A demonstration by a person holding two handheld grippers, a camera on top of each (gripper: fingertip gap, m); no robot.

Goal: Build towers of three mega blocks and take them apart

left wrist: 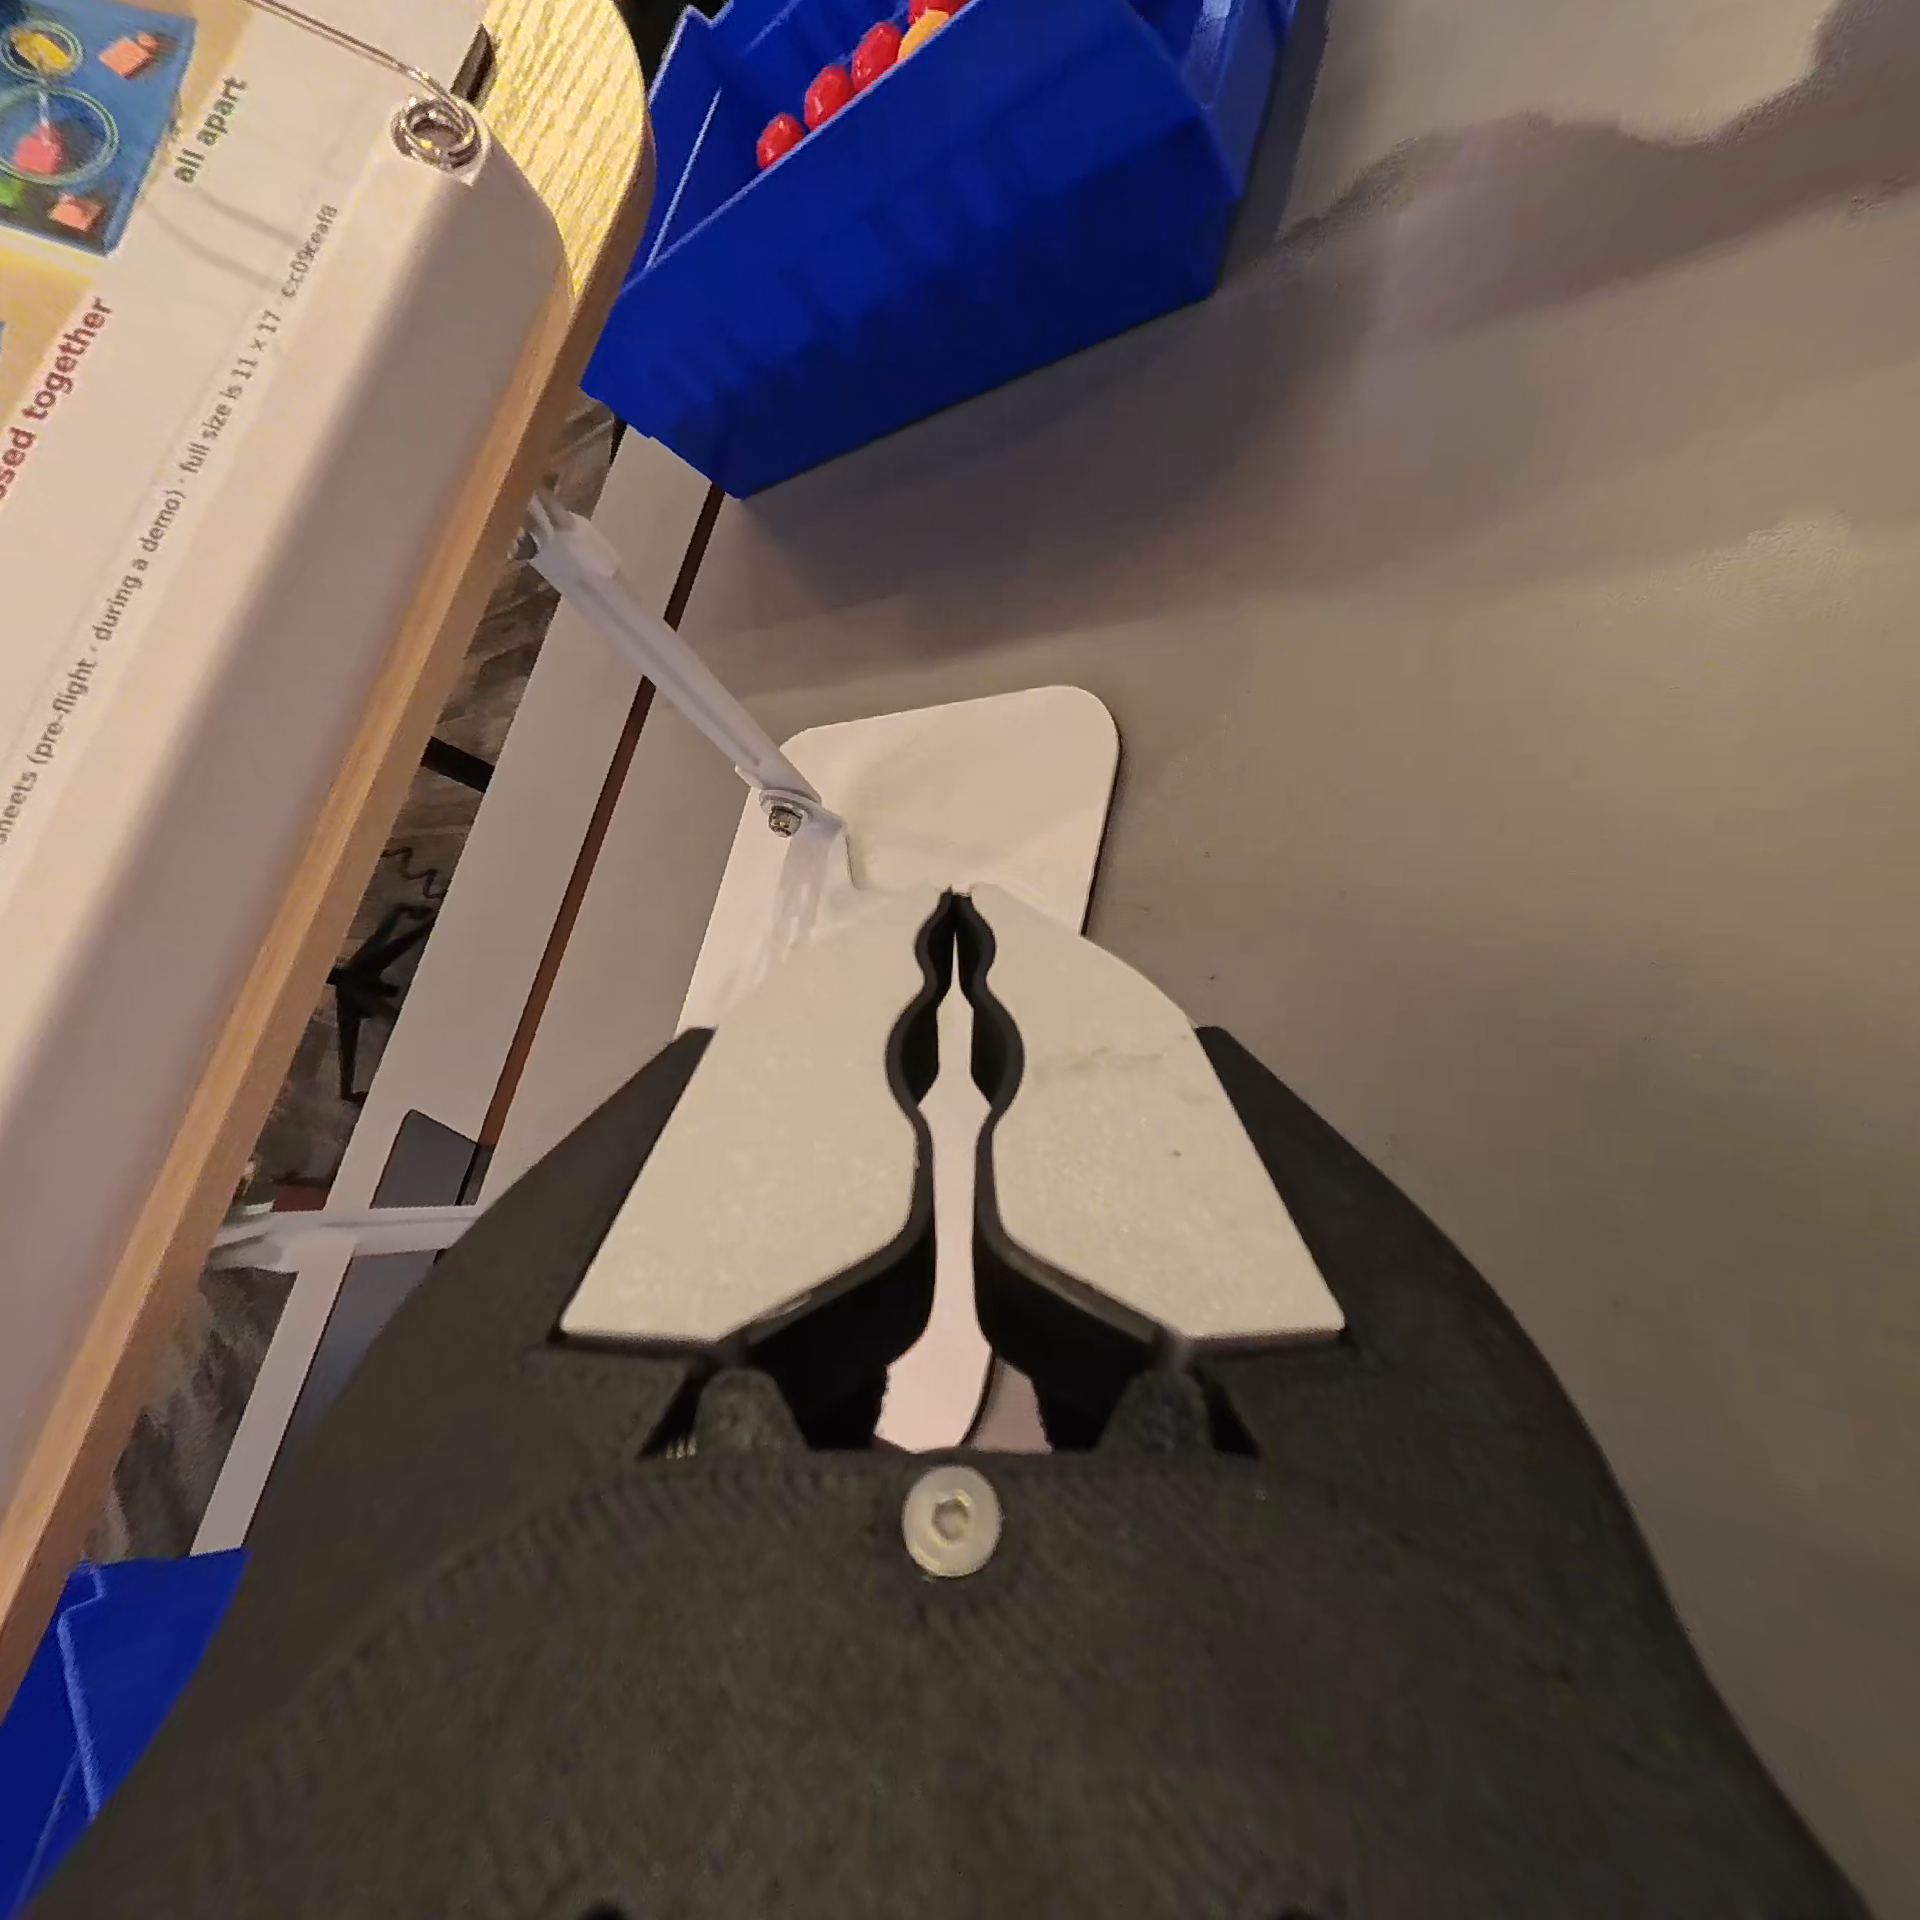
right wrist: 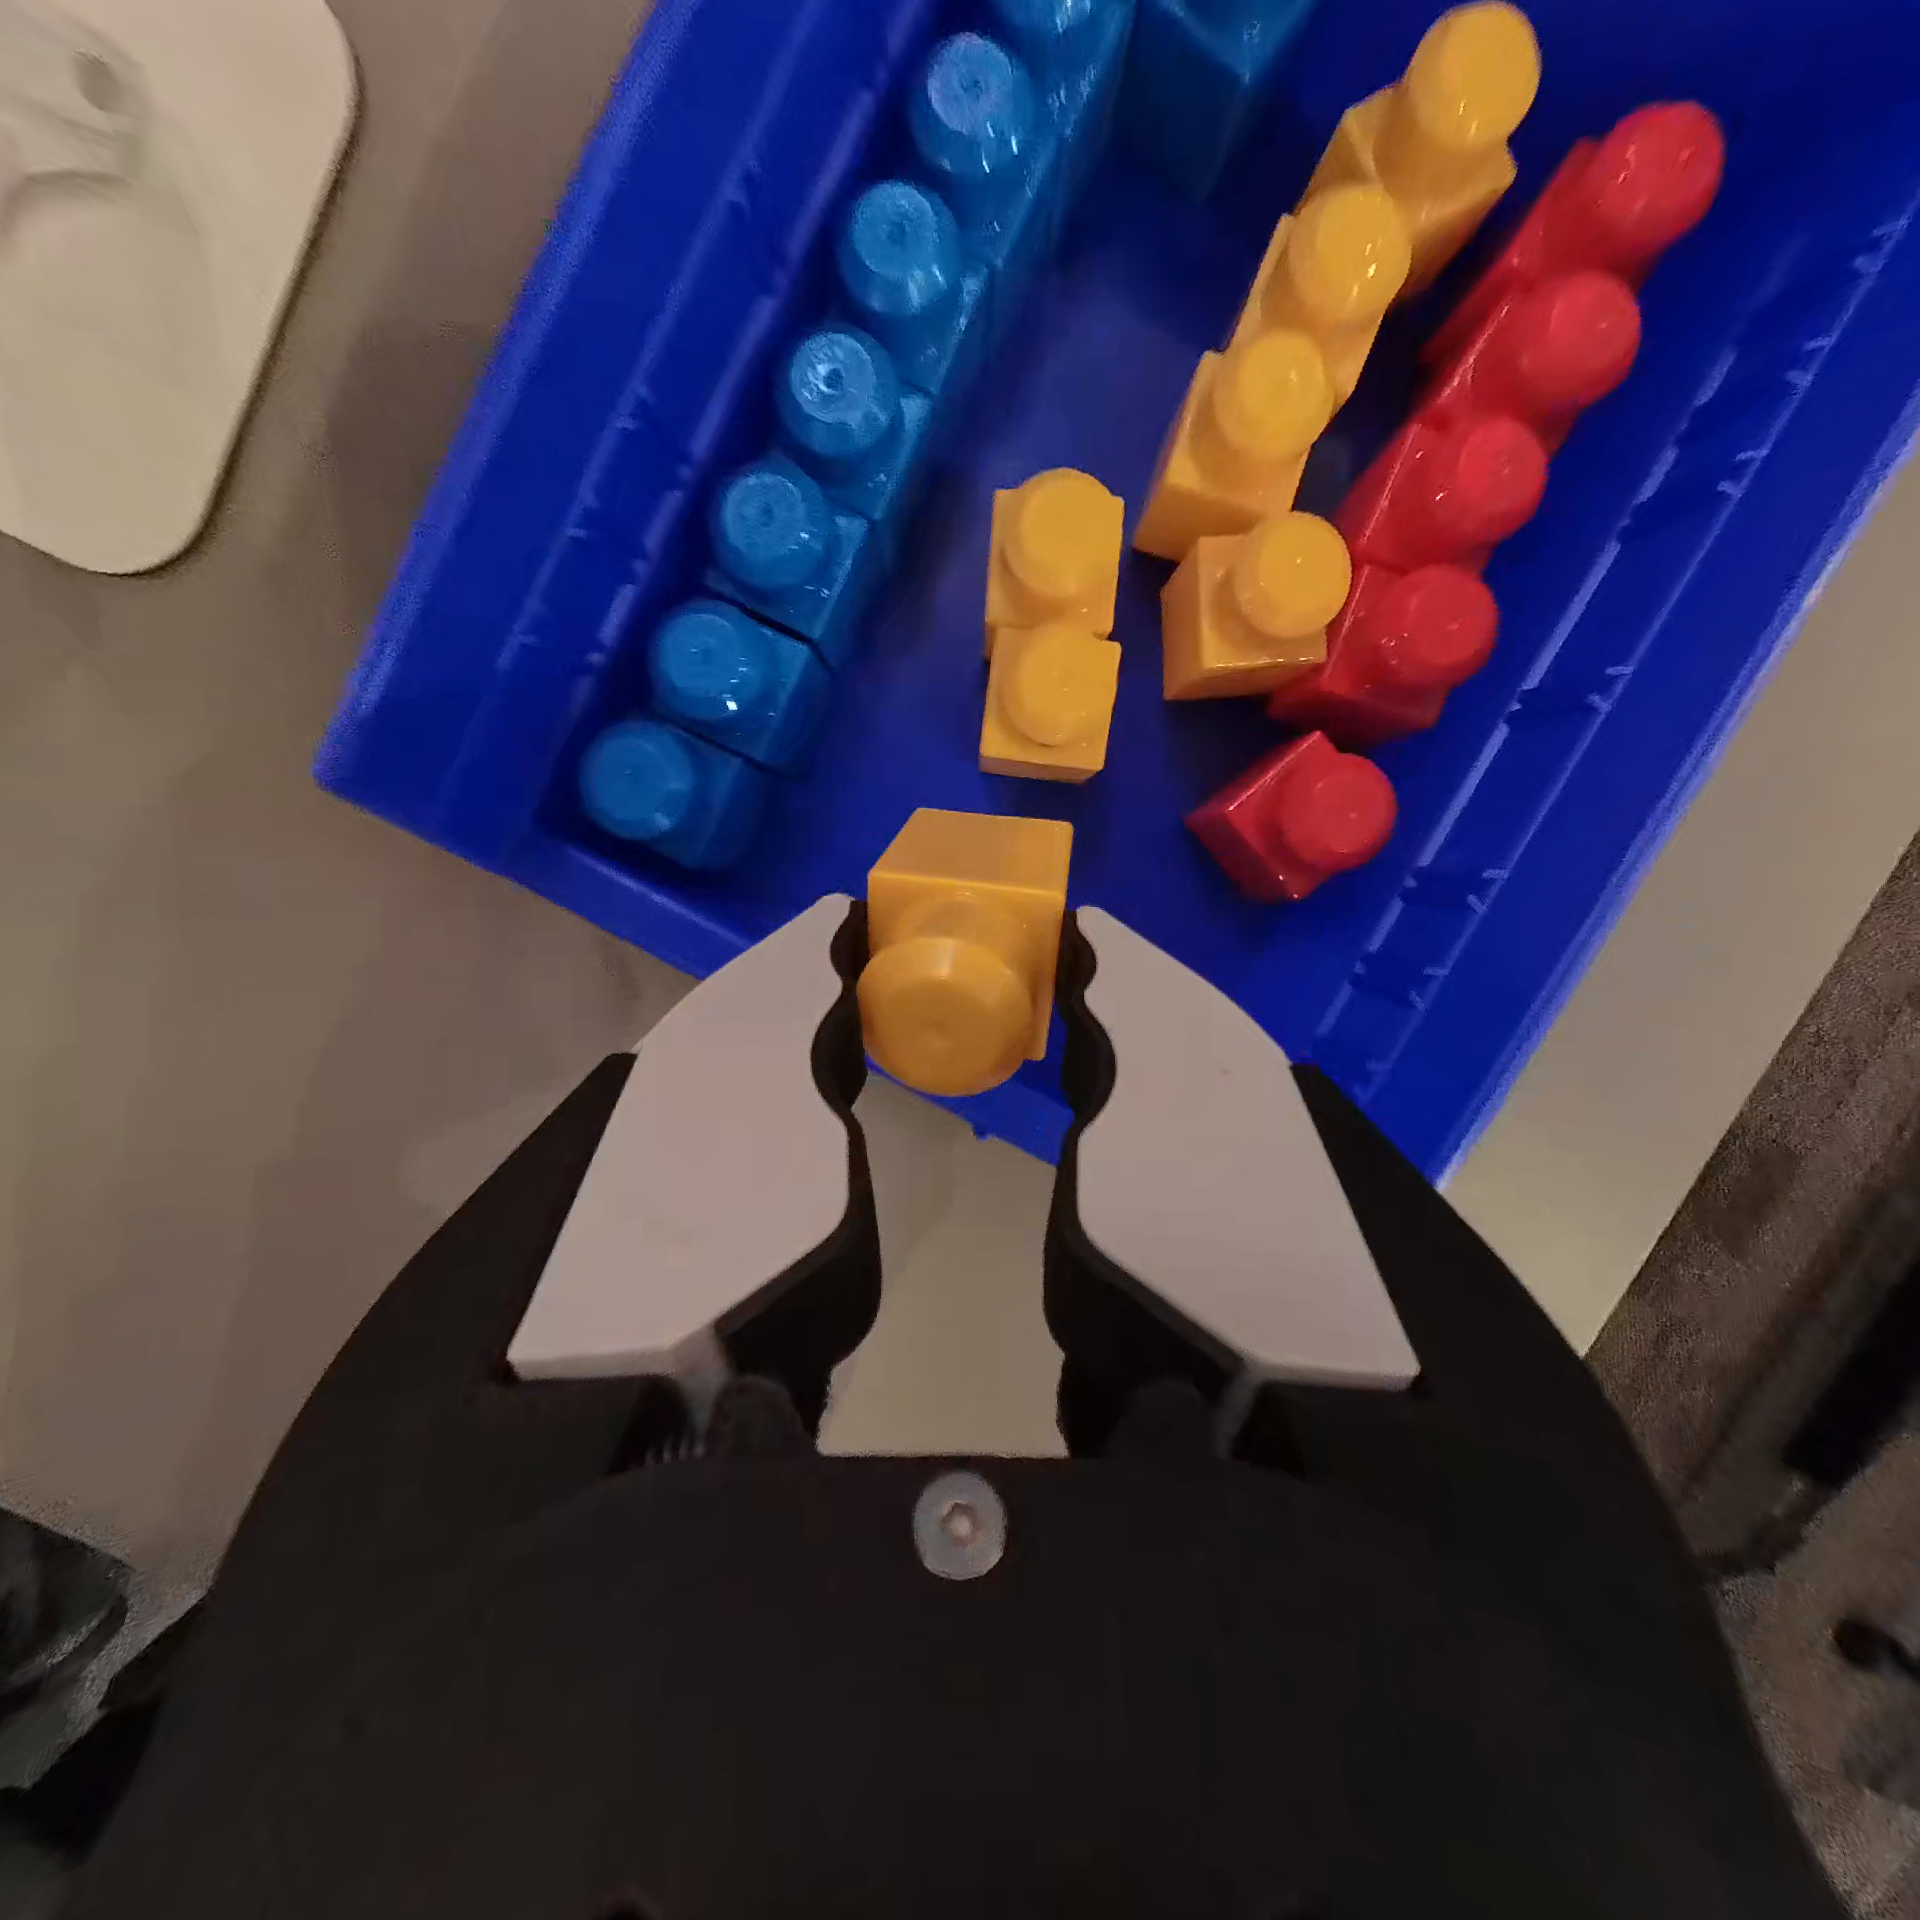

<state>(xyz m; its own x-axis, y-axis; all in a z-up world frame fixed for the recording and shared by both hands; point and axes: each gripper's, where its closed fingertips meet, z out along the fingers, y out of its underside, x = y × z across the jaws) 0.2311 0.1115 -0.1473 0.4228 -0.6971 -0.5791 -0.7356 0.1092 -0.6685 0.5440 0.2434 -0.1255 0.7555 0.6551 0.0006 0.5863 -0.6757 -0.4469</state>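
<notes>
My right gripper (right wrist: 961, 951) is shut on a yellow mega block (right wrist: 966, 945), stud towards the camera, held above the near edge of the blue bin (right wrist: 582, 520). In the bin lie a row of blue blocks (right wrist: 810, 499), several yellow blocks (right wrist: 1049, 623) and a row of red blocks (right wrist: 1455, 488). My left gripper (left wrist: 958, 904) is shut with nothing between its pads, over a white base plate (left wrist: 987, 790) on the grey table. The blue bin (left wrist: 935, 281) with red blocks (left wrist: 821, 99) shows at the top of the left wrist view.
A wooden board with a printed sheet (left wrist: 208, 520) stands at the left on a white strut (left wrist: 665, 655) bolted to the base plate. The white plate's corner (right wrist: 135, 312) lies left of the bin. Another blue bin's corner (left wrist: 104, 1704) shows at the lower left. My hands' fingertips stand some 35 cm from each other.
</notes>
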